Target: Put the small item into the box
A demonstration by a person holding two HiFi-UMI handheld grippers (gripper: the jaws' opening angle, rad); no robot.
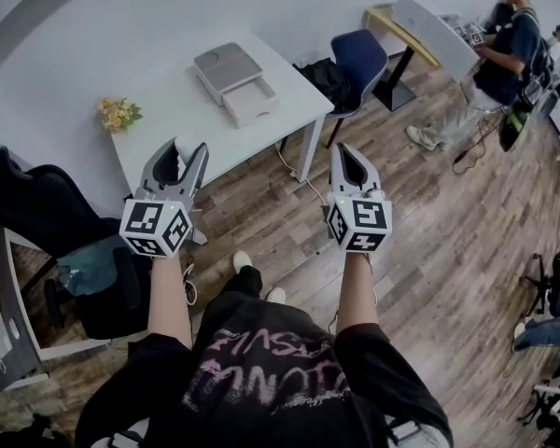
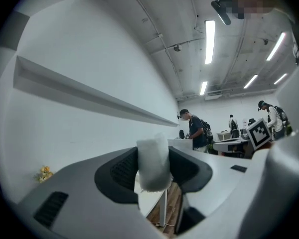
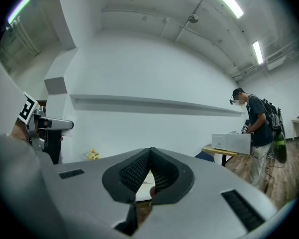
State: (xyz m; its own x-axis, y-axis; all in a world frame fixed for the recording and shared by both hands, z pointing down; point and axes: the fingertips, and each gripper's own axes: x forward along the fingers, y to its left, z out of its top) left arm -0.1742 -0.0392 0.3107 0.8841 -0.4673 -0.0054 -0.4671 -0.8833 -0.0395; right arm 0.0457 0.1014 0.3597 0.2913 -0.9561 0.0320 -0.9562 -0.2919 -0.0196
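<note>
A small white item (image 1: 185, 147) sits between the jaws of my left gripper (image 1: 181, 150), which is shut on it. In the left gripper view the white item (image 2: 153, 164) is a soft pale lump pinched between the dark pads of the left gripper (image 2: 153, 156). My right gripper (image 1: 348, 150) is held level beside it, shut with nothing in it; in the right gripper view the right gripper (image 3: 150, 152) has its tips meeting. The grey-white box (image 1: 231, 82), its drawer pulled out, stands on the white table (image 1: 168, 115) ahead of both grippers.
Yellow flowers (image 1: 119, 113) lie at the table's left end. A blue chair (image 1: 360, 57) with a black bag (image 1: 323, 76) stands to the table's right, a black chair (image 1: 37, 203) at the left. A person (image 1: 504, 54) stands at a far desk (image 1: 420, 26).
</note>
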